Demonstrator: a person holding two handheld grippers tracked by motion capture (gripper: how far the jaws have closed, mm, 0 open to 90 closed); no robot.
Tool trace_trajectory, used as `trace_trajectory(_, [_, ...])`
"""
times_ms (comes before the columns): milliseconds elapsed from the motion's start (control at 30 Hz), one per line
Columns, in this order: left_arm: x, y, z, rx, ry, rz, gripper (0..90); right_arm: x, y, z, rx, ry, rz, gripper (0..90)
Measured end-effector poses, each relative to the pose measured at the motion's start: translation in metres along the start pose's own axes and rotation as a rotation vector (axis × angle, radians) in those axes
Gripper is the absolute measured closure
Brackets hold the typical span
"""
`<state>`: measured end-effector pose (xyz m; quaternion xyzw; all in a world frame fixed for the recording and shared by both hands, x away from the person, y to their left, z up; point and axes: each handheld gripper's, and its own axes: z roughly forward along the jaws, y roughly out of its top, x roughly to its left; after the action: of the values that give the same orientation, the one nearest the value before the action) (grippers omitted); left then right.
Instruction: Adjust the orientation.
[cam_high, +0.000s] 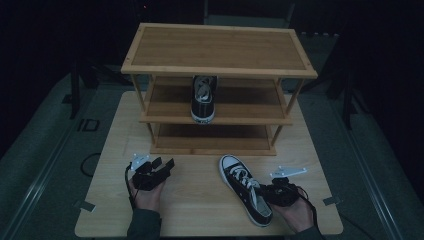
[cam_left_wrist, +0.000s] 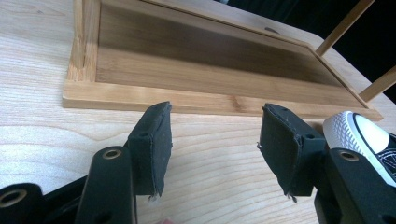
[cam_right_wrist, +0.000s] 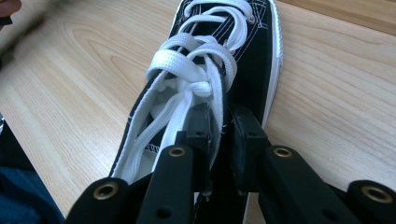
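Note:
A black sneaker with white laces (cam_high: 240, 180) lies on the table near the front right, toe toward the rack. My right gripper (cam_high: 270, 192) is at its heel end. In the right gripper view the sneaker (cam_right_wrist: 243, 42) runs away from me, and my right gripper (cam_right_wrist: 222, 121) is shut on its upper side wall, one jaw inside the opening and one outside. My left gripper (cam_high: 162, 165) rests at the front left of the table, open with nothing between its jaws (cam_left_wrist: 215, 121). The sneaker's white toe (cam_left_wrist: 359, 133) peeks in at the right of the left gripper view.
A three-tier bamboo shoe rack (cam_high: 218, 47) stands at the back of the wooden table (cam_high: 200, 200). A matching sneaker (cam_high: 203, 100) sits on its middle shelf, heel facing me. The rack's bottom shelf (cam_left_wrist: 210, 70) lies just ahead of the left gripper.

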<state>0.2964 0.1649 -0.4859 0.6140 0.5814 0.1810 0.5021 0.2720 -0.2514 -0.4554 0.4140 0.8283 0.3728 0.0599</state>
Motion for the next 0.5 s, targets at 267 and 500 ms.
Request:
trace_trajectory(267, [0.001,0.000,-0.002,0.005,0.004,-0.001,44.2,0.001,0.005,0.000,0.045,-0.021,0.043,88.3])
trace_trajectory(500, [0.004,-0.002,-0.004,0.019,0.013,-0.012,44.1,-0.016,-0.005,-0.002,-0.031,0.121,0.271,88.7])
